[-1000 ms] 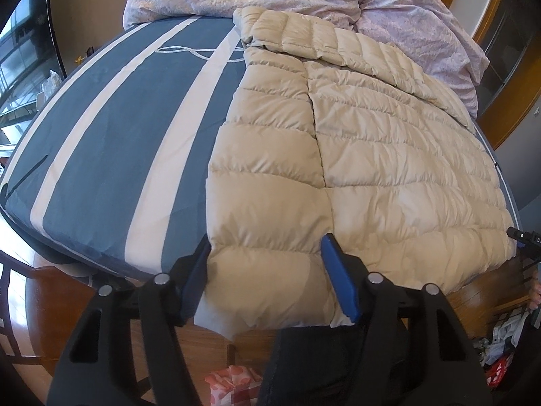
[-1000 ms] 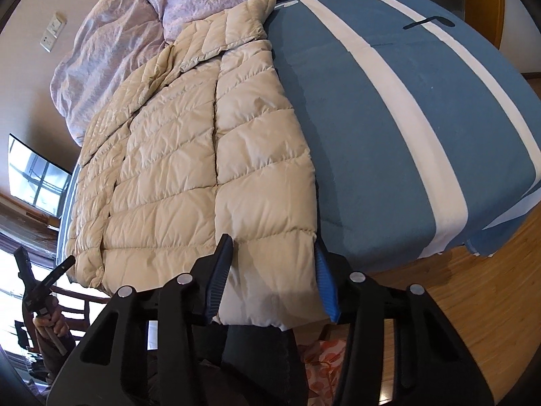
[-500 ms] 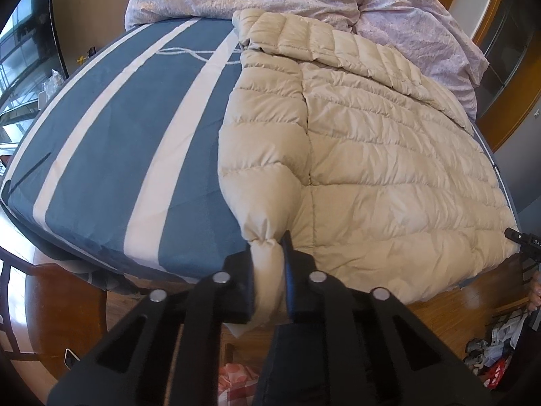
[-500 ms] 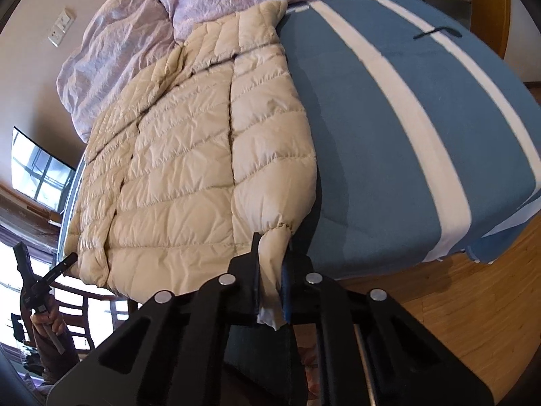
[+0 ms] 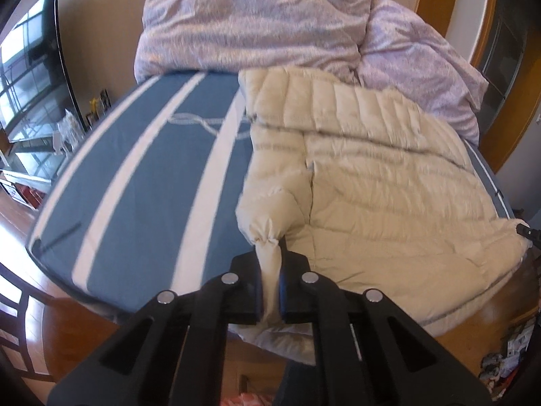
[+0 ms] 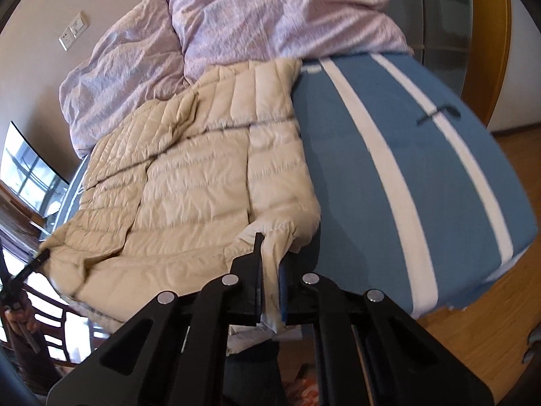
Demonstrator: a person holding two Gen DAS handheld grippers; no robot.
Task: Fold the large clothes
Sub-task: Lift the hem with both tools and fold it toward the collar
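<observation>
Left gripper [image 5: 269,289] and right gripper [image 6: 269,291] both clenched on near hem of beige down jacket [image 5: 382,182], presumably to lift hem and fold toward far collar.

The right gripper [image 6: 269,284], black with blue pads, is clamped on the near hem corner of a cream quilted down jacket [image 6: 189,186], the cloth bunched between its fingers. The jacket lies spread on a blue bedsheet with white stripes [image 6: 405,169], its collar towards a crumpled lilac duvet [image 6: 236,23] at the far end. Wooden floor [image 6: 480,331] shows at the lower right.
</observation>
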